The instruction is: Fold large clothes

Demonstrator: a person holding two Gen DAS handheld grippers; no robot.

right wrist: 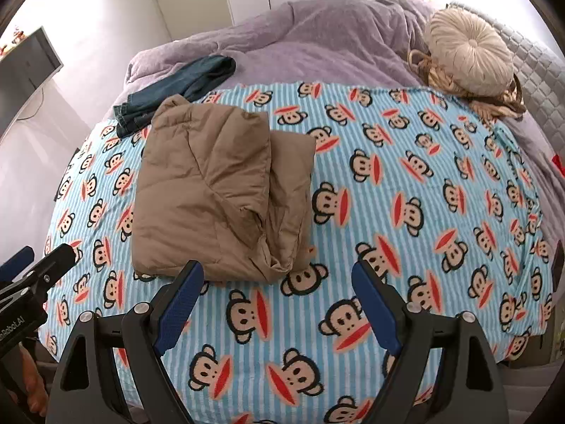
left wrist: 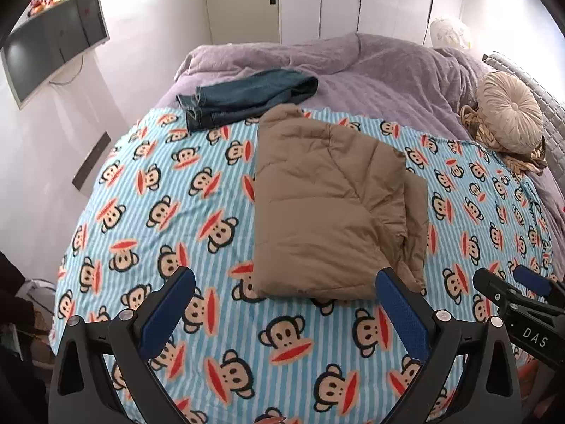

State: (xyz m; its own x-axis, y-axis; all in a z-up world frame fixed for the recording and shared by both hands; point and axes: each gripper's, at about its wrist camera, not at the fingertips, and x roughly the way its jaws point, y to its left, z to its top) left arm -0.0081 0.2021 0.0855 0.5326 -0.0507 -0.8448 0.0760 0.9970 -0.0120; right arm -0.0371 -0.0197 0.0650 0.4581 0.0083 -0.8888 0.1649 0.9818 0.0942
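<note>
On monkey-print striped blanket (left wrist: 159,212), folded tan puffy jacket (left wrist: 328,205) lying squared — left gripper (left wrist: 282,304), right gripper (right wrist: 279,296) hovering wide open, holding nothing, probably finished.

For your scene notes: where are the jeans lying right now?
In both wrist views, the jeans lie at the far left, straddling purple blanket and monkey sheet, behind the tan jacket.

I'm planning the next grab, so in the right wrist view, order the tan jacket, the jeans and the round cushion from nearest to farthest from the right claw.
From the right claw:
1. Tan jacket, just ahead, left.
2. Jeans, behind the jacket, far left.
3. Round cushion, far right, by the headboard.
</note>
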